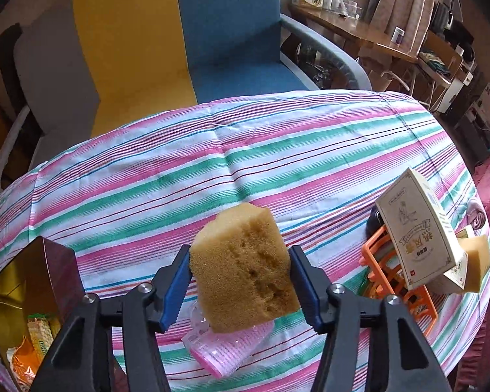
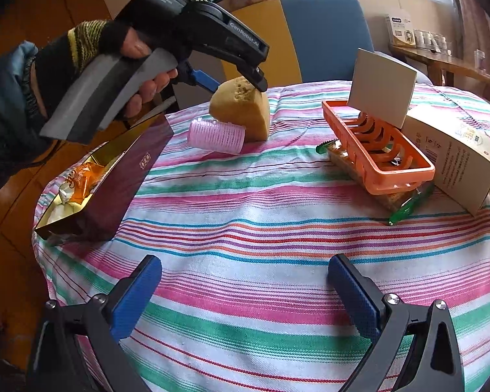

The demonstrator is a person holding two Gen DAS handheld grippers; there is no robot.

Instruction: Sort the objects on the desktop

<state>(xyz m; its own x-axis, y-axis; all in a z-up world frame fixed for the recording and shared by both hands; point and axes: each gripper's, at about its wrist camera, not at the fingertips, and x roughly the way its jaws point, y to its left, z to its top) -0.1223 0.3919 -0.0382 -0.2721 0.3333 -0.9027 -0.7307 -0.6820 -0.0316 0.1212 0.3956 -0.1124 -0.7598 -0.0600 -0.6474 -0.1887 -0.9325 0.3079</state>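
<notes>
My left gripper (image 1: 241, 281) is shut on a yellow sponge (image 1: 245, 268), held just above a pink hair roller (image 1: 225, 346) on the striped tablecloth (image 1: 179, 170). In the right wrist view the sponge (image 2: 241, 107) is pinched by the left gripper (image 2: 238, 83), its lower edge by the roller (image 2: 216, 136). My right gripper (image 2: 245, 287) is open and empty over the near side of the table. An orange rack (image 2: 375, 150) holds a grey card (image 2: 380, 88) on the right.
A maroon box (image 2: 114, 176) with snack packets lies at the left edge. A cream carton (image 2: 453, 160) stands at the right, another carton (image 1: 414, 228) and sponge (image 1: 478, 261) by the rack (image 1: 398, 281). A green pen (image 2: 408, 205) lies under the rack. A blue-yellow chair (image 1: 212, 32) stands behind.
</notes>
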